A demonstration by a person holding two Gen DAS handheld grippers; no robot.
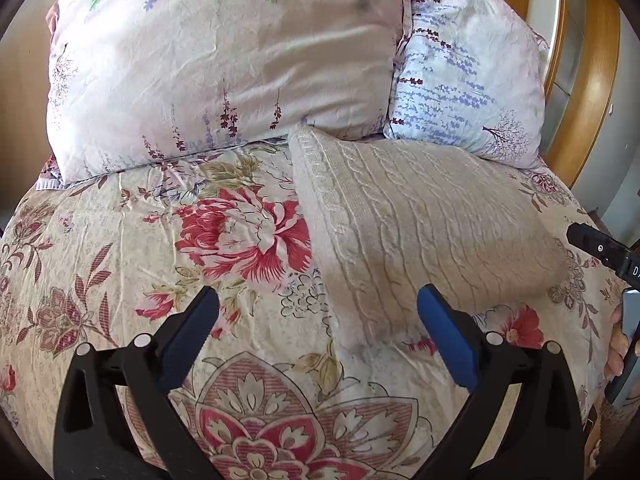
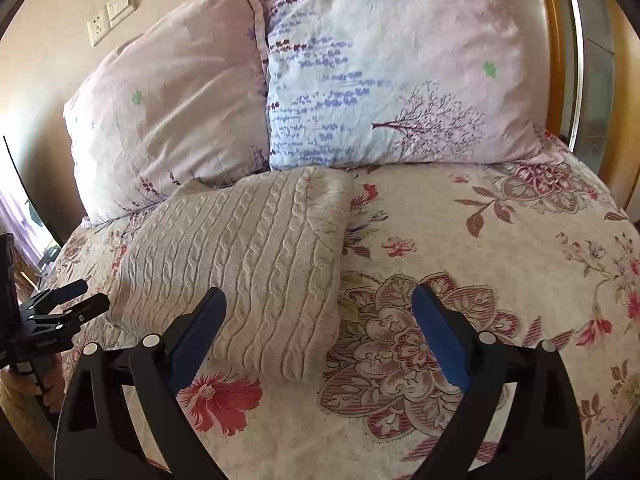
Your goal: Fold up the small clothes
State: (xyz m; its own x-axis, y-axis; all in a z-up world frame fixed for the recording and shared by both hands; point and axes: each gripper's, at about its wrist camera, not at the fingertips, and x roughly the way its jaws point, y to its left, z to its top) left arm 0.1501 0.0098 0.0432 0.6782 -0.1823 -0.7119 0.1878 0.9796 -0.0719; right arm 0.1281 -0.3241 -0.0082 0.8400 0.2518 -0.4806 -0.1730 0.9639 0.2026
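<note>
A cream cable-knit sweater (image 1: pixel 420 224) lies folded into a compact rectangle on the flowered bedspread (image 1: pixel 140 248), its far end near the pillows. It also shows in the right wrist view (image 2: pixel 248 256). My left gripper (image 1: pixel 318 300) is open and empty, hovering just before the sweater's near left corner. My right gripper (image 2: pixel 320 300) is open and empty, above the sweater's near right corner. The left gripper also shows at the left edge of the right wrist view (image 2: pixel 76 300), open. Part of the right gripper's body shows at the right edge of the left wrist view (image 1: pixel 600 248).
Two flowered pillows, one pink (image 1: pixel 224 64) and one bluish (image 1: pixel 468 68), lean at the head of the bed. A wooden headboard (image 1: pixel 588 92) curves at the right. A wall with a socket and switch (image 2: pixel 112 14) is at the left.
</note>
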